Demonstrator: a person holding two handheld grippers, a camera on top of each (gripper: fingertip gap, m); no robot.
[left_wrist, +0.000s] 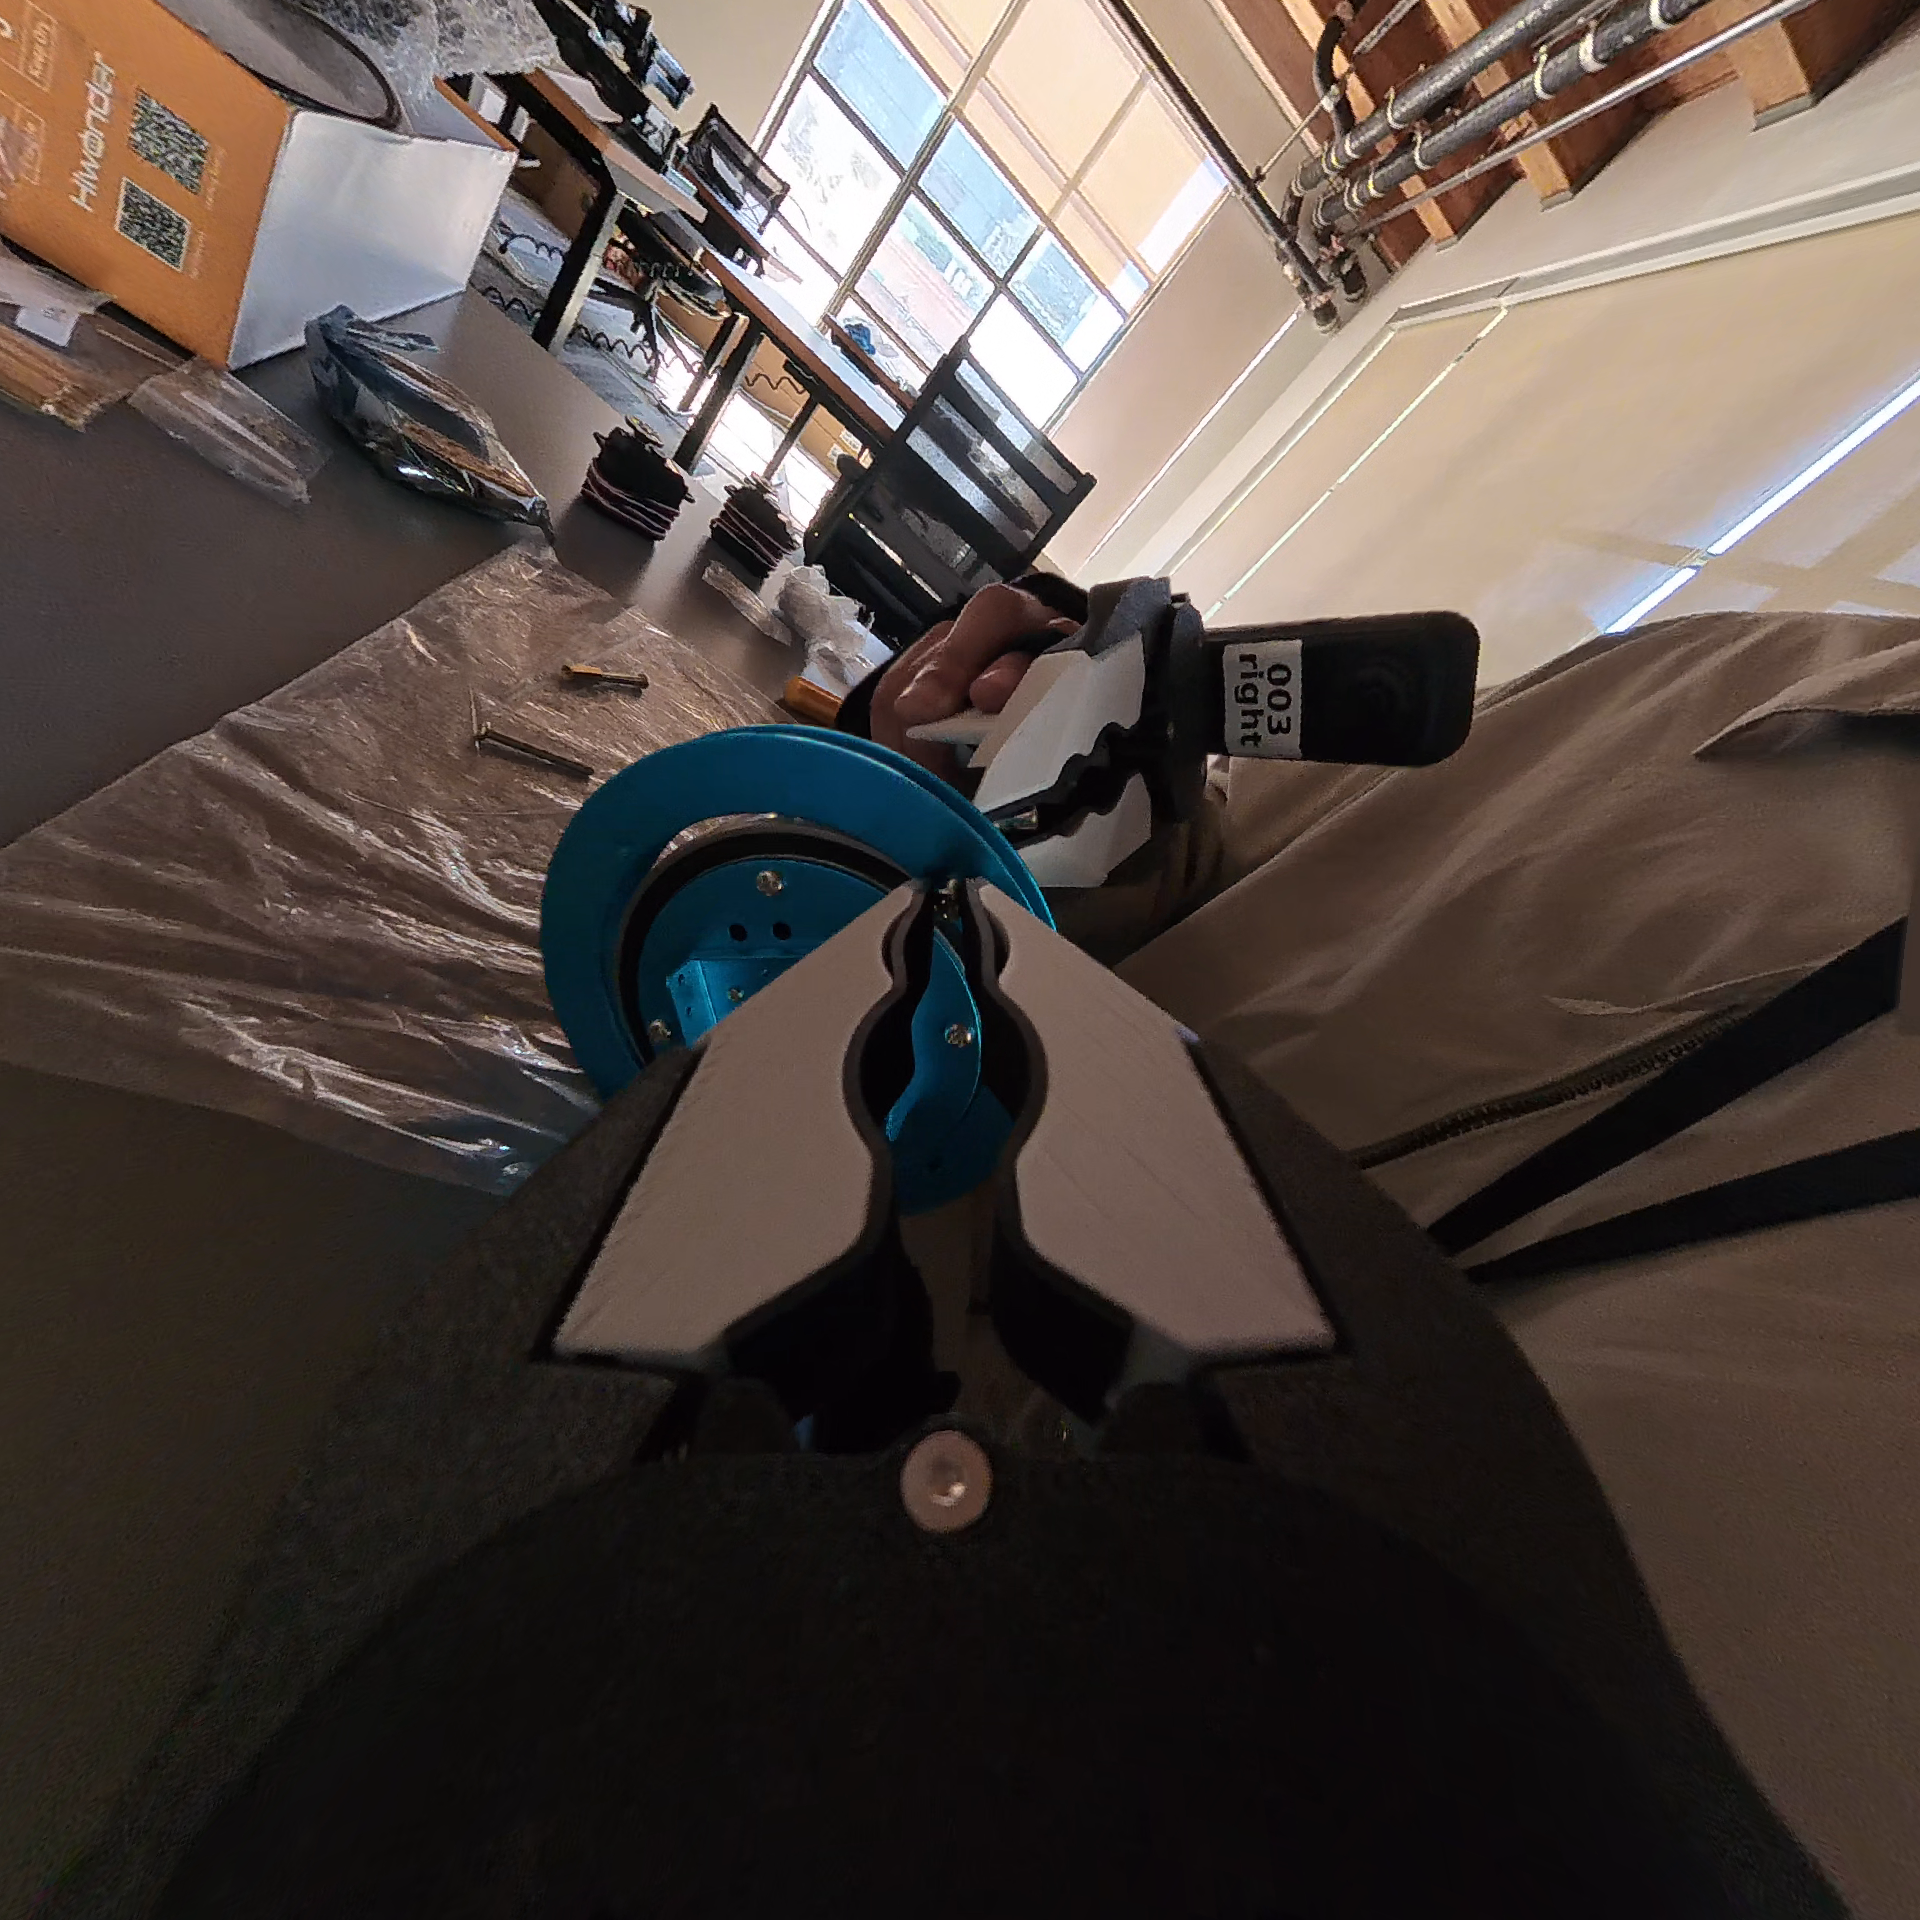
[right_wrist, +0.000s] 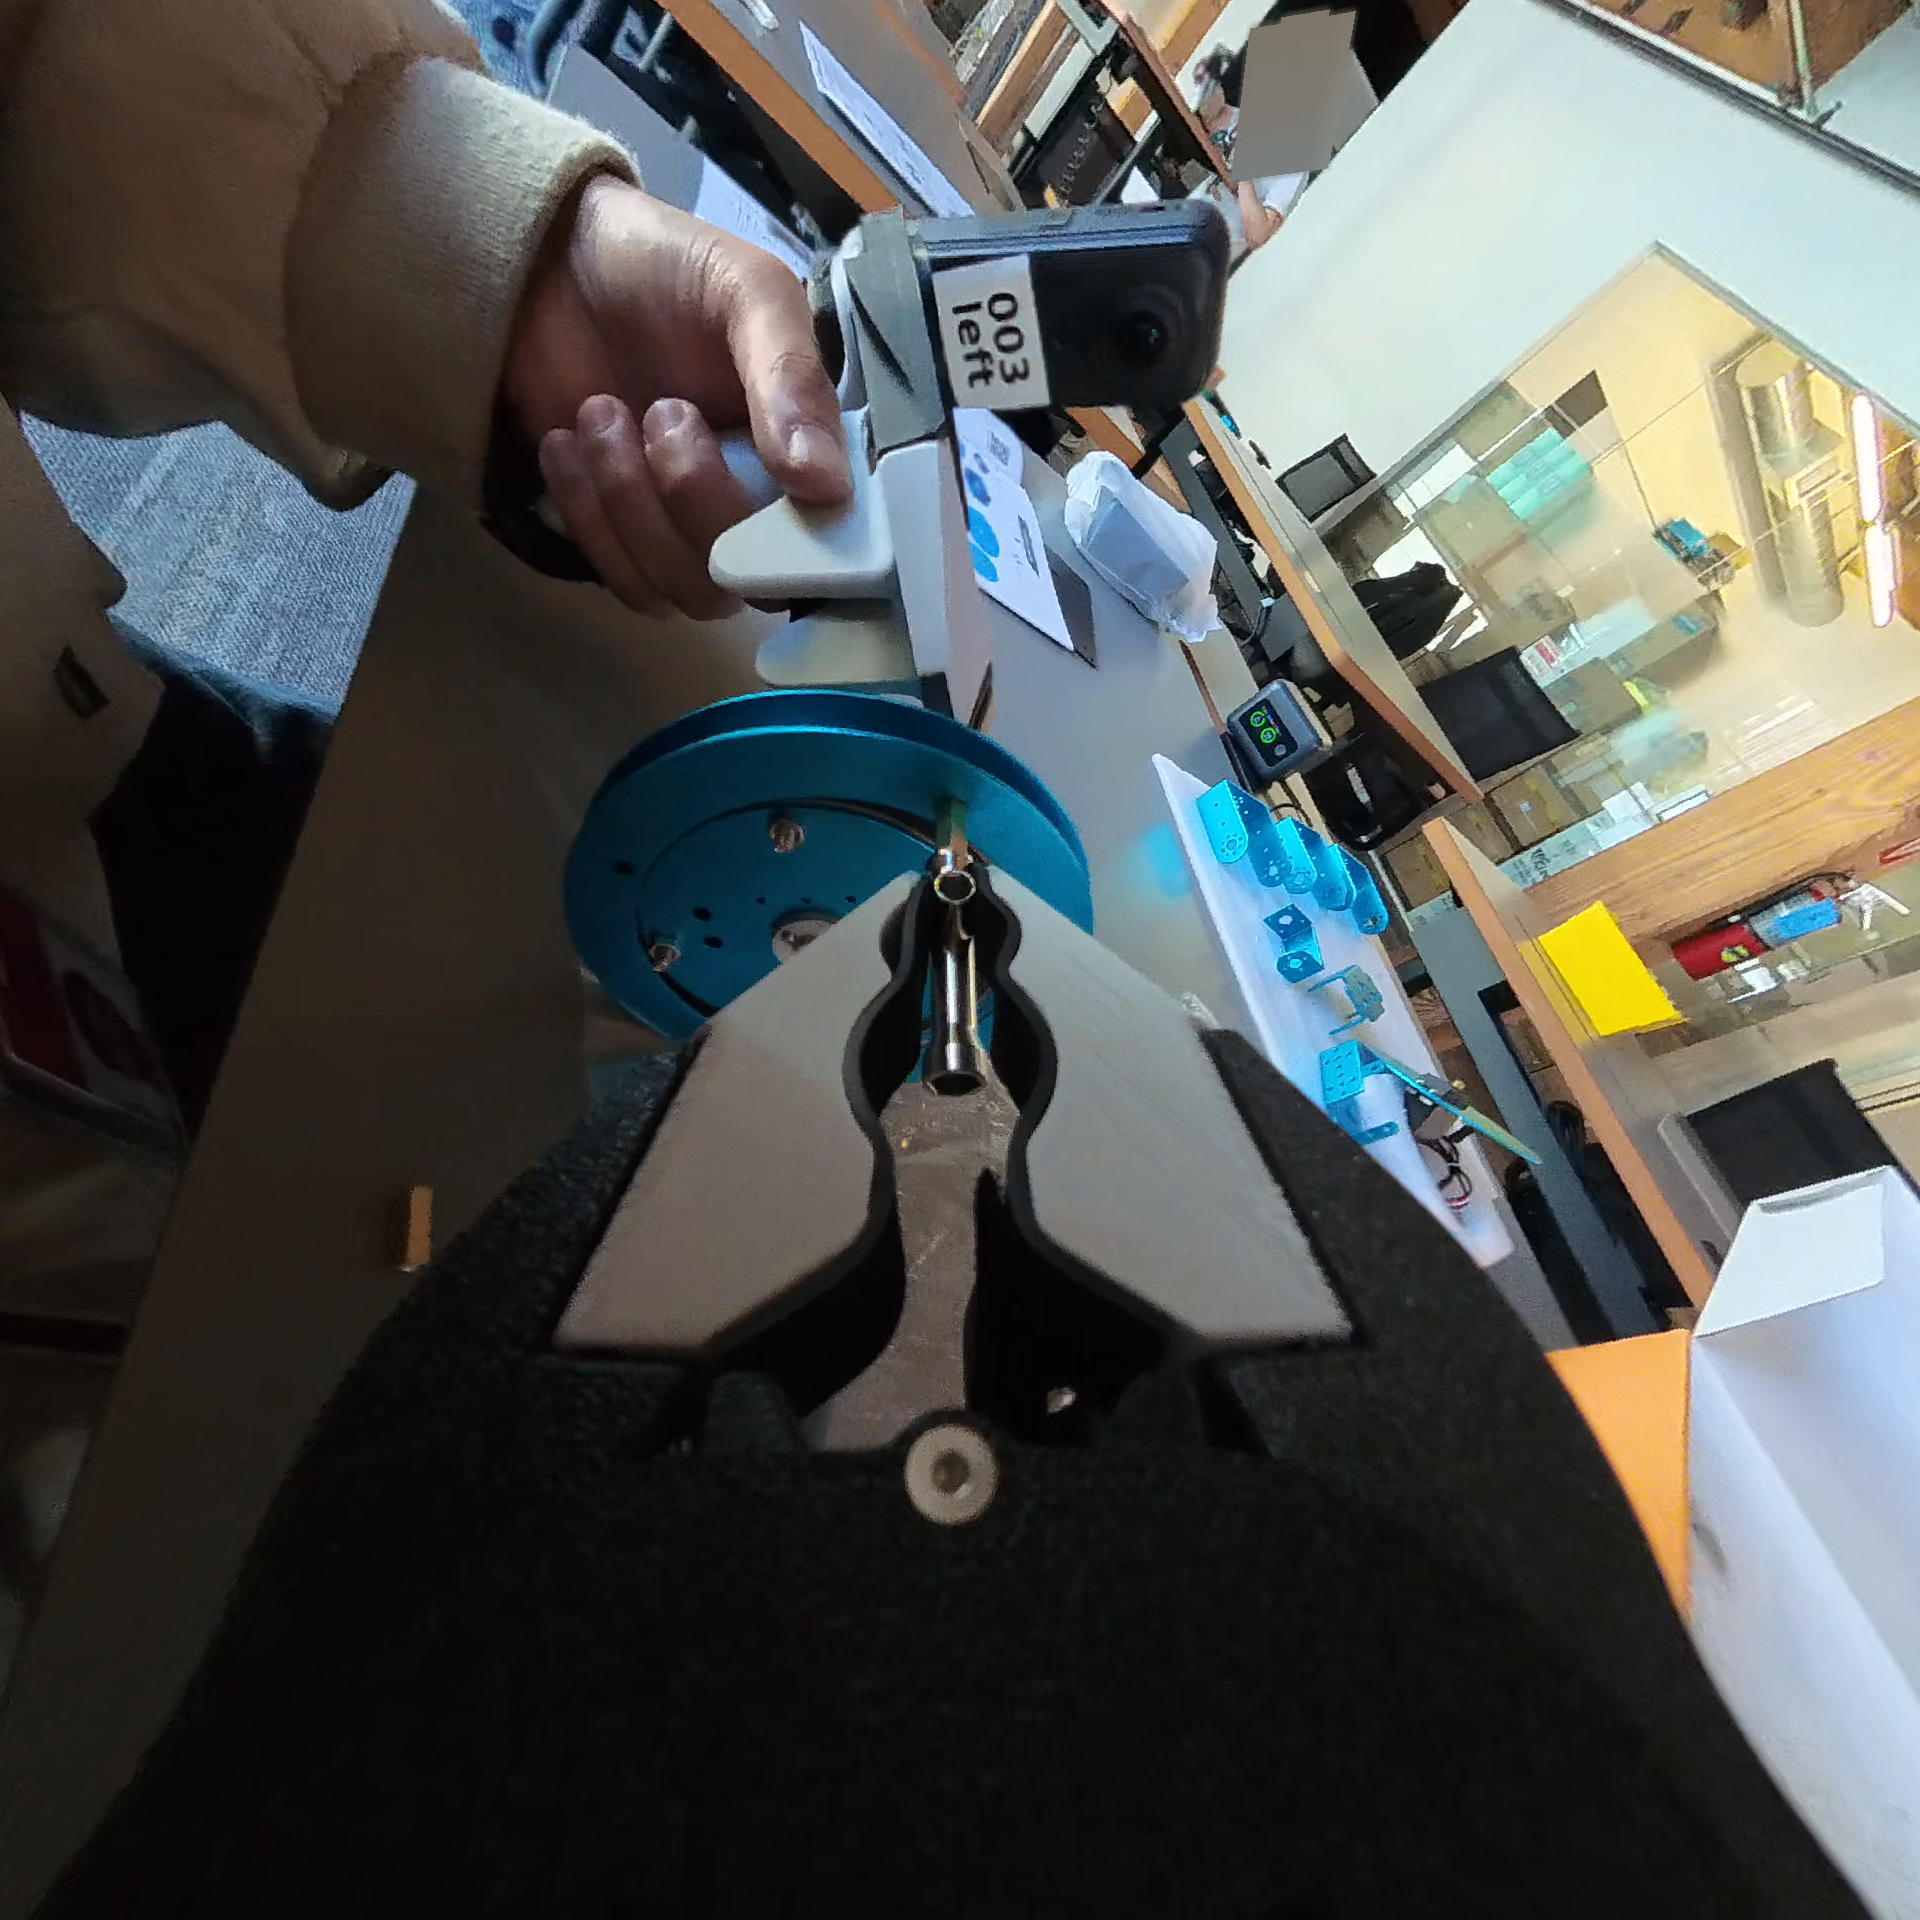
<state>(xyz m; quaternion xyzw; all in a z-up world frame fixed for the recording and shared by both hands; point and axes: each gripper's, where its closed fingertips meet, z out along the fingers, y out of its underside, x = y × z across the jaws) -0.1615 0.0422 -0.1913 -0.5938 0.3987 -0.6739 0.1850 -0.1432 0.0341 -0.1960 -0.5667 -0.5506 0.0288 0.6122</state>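
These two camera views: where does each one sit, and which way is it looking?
Left wrist view: sits on the left gripper, looking along its fingers shut on the blue wheel; the right gripper, a hand and beige coat show.
Right wrist view: sits on the right gripper, looking along fingers shut on a metal socket tool; the left gripper and hand show.
Shared: the blue wheel.

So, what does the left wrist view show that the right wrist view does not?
Only the left wrist view shows the long screws on a clear plastic sheet and the orange box. Only the right wrist view shows the metal socket tool in the right tongs and a white tray of blue brackets. Both show the blue disc, which the left tongs grip.
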